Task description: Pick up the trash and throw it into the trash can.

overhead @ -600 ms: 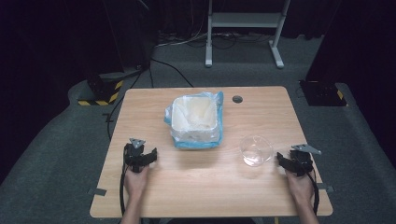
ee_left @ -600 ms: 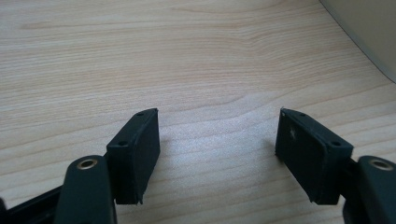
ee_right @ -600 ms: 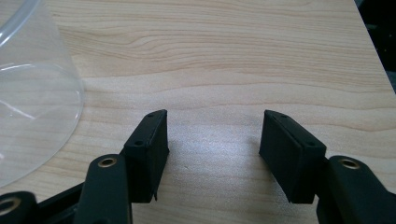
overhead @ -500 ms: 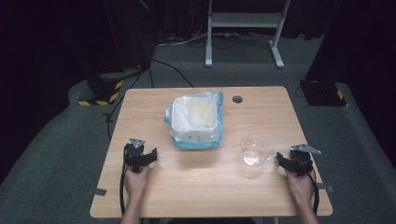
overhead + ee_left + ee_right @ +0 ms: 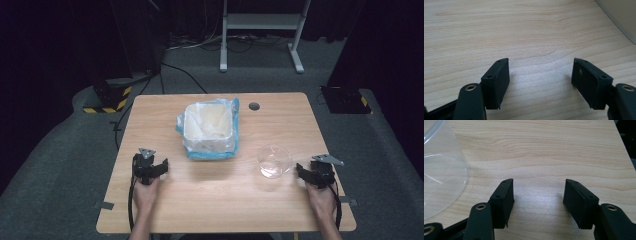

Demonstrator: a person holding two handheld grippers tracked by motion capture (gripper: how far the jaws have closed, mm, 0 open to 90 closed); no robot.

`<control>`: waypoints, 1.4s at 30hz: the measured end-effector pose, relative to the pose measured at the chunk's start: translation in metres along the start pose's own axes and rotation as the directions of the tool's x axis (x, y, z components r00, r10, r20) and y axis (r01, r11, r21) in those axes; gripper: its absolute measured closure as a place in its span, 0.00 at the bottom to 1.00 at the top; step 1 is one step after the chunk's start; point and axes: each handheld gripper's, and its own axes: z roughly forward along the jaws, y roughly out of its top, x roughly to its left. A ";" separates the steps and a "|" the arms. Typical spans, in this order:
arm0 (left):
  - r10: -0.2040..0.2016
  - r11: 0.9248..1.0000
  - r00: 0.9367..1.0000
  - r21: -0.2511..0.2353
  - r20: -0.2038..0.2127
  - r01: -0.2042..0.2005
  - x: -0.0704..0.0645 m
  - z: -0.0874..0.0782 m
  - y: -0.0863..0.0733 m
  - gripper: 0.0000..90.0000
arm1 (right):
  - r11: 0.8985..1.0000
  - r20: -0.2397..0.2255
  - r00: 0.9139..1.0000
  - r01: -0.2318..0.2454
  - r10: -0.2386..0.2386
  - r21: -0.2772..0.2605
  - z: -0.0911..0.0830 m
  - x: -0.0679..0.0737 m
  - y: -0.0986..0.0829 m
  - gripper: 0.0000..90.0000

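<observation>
Nothing has shifted over the last half second: the left gripper (image 5: 149, 169) and right gripper (image 5: 316, 175) rest released on the desk (image 5: 280, 120), holding nothing. The clear bowl (image 5: 274, 161) sits just beside the right gripper, the lined bin (image 5: 209, 129) ahead of the left, so work looks unstarted.

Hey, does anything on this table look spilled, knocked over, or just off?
Nothing stands out. The bin lined with a plastic bag sits upright mid-table, its liner folded over the rim. The clear bowl stands upright to its right with no spill around it. The left tool and right tool rest open on bare wood.
</observation>
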 end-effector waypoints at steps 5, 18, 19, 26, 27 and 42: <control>0.000 1.000 1.000 0.000 0.000 0.000 0.000 0.000 0.000 0.34 | 1.000 0.000 1.000 0.001 -0.001 0.000 0.000 0.000 0.000 0.46; 0.000 1.000 1.000 0.000 0.000 0.000 0.000 0.000 0.000 0.34 | 1.000 -0.012 1.000 -0.009 0.009 -0.011 -0.002 -0.001 -0.001 0.50; 0.001 1.000 1.000 0.000 -0.001 -0.001 0.000 0.000 0.000 0.34 | 1.000 -0.012 1.000 -0.011 0.010 -0.011 -0.002 -0.002 -0.001 0.50; 0.000 1.000 1.000 0.000 0.000 0.000 0.000 0.000 0.000 0.34 | 0.999 -0.030 0.999 -0.028 0.028 -0.017 -0.005 -0.003 -0.003 0.51; 0.001 1.000 1.000 0.000 -0.001 -0.001 0.000 0.000 0.000 0.34 | 0.999 -0.038 0.999 -0.030 0.029 -0.021 -0.007 -0.003 -0.003 0.51; 0.000 1.000 1.000 0.000 -0.001 0.000 0.000 0.000 0.000 0.34 | 0.996 -0.098 0.994 -0.064 0.057 -0.070 -0.021 -0.003 -0.001 0.54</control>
